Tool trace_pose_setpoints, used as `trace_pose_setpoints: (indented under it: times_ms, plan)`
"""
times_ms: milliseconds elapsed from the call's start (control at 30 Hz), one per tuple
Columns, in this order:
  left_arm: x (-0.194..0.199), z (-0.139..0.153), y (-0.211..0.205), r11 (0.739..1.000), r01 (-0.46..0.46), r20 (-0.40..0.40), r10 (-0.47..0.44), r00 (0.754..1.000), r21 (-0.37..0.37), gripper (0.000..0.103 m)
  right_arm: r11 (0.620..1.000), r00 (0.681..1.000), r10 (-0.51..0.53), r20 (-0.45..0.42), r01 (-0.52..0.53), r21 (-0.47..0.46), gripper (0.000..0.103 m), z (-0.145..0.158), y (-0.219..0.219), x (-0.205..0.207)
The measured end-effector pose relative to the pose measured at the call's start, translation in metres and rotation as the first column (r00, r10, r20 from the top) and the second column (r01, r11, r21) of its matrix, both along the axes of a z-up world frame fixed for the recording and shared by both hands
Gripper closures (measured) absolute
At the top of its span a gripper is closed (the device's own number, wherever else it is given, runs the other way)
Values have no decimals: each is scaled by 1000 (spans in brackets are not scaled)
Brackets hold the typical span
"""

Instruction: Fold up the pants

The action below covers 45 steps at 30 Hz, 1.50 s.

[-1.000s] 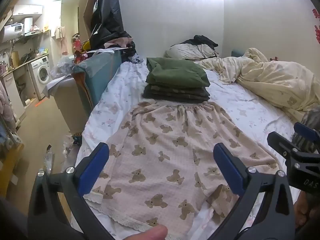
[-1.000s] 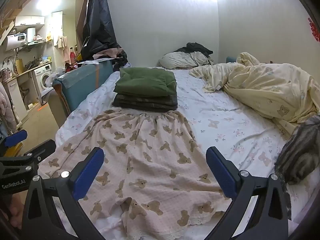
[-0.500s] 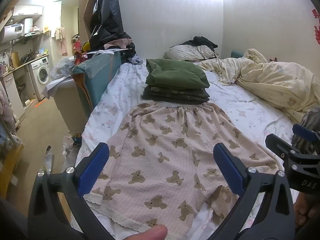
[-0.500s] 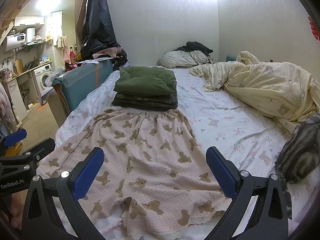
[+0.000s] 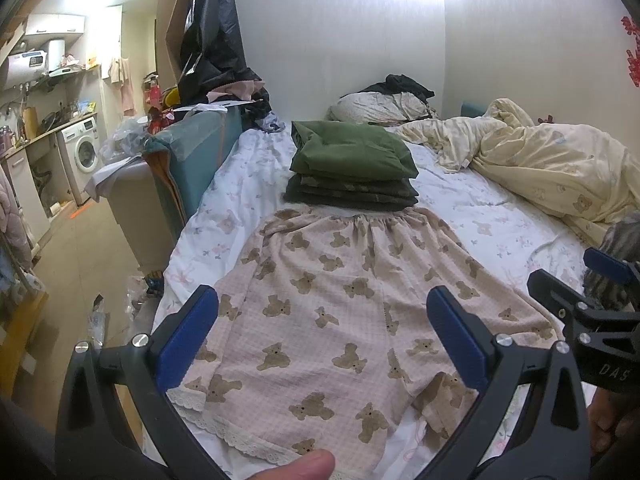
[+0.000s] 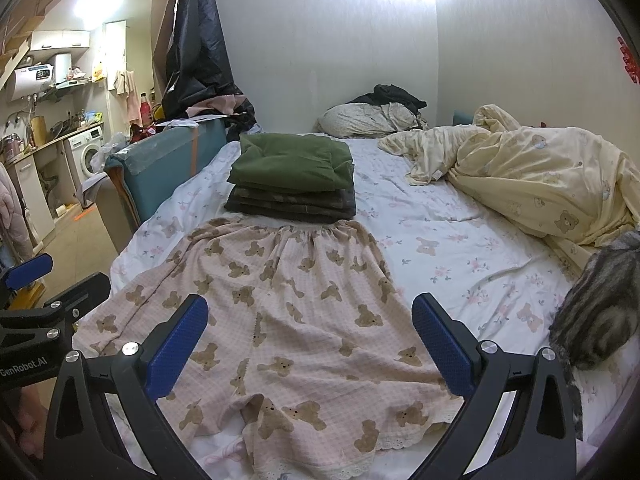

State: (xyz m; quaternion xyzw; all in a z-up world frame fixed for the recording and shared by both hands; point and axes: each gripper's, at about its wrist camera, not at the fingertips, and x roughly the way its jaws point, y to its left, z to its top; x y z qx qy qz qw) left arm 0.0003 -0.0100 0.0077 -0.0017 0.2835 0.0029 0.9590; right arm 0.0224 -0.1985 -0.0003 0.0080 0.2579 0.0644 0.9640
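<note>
The left hand-held gripper (image 5: 322,334) hangs with its blue pads spread wide and nothing between them, poised above the near hem of the pants (image 5: 352,320); the right hand-held gripper (image 6: 310,334) is just as wide open and equally empty, hovering beside it over the same hem end. Neither touches the cloth. The pants, pale pink with a brown bear print and a lace-trimmed hem, lie flat on the bed (image 6: 460,240), their long axis running straight away from both grippers: the leg openings are nearest, the gathered waistband farthest, where it meets or slips slightly under a stack of folded dark clothes (image 6: 292,178) topped by a green piece. In the left wrist view the left leg's lace edge sits just ahead of the left pad, so that hand looks nearer the left outer corner, while the right wrist view puts the right leg's hem under the right-hand tool. The crotch seam lies roughly between the two. The folding appears not yet begun, and a first fold would probably mean each hand taking the corner on its own side. A rumpled cream duvet (image 6: 540,184) lies well off to the right, and a grey striped cat (image 6: 596,300) rests near the right edge of the bed, apart from the pants.
</note>
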Motion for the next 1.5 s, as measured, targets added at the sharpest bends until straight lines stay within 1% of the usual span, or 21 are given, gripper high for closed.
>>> trace_pose_setpoints:
  times_ms: [1500]
  plan:
    - [0,-1,0,1000,0,10,0,1000,3,0,1000,1000,6,2,-6,-3,0,3,1,0]
